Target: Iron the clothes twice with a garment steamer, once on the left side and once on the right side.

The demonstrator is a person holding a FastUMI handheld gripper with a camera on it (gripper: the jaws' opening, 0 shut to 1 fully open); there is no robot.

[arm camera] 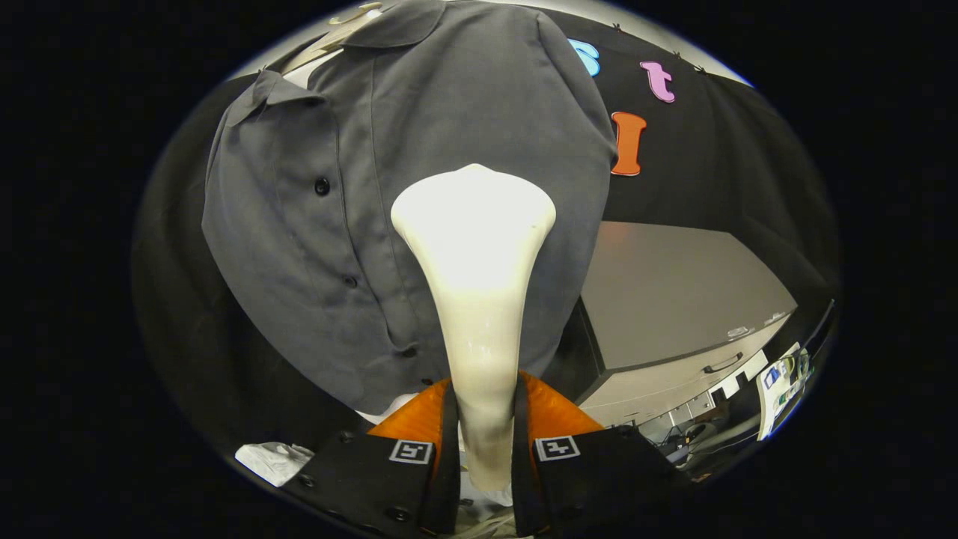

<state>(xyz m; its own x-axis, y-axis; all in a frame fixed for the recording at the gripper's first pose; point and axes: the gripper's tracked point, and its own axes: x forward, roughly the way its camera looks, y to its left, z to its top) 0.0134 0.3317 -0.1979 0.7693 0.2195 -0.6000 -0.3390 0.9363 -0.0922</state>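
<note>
black cloth booth wall [733,172] forms the backdrop, behind everything ahead of the claw. a grey cabinet [673,292] with a flat top stands beyond the claw, off to its right, with a drawer handle [722,364] on its front face; small cluttered items sit further right of it, too small to tell. claw [485,449]: both fingers pressed against the narrow handle of a cream garment steamer [475,284], one on each side, so the claw is narrow and gripping the steamer. the steamer rises from between the fingers and widens to a broad head ahead of them. the head lies over the right half of a grey button-up shirt [314,224], just right of the button placket; whether the head touches the cloth cannot be told. the shirt hangs straight ahead of the claw on a pale hanger [329,37], collar at the top, dark buttons running down its front. an orange piece [554,412] shows just behind the fingers on both sides of the handle. a crumpled white cloth [273,458] lies beside the left finger, below the shirt hem.
</note>
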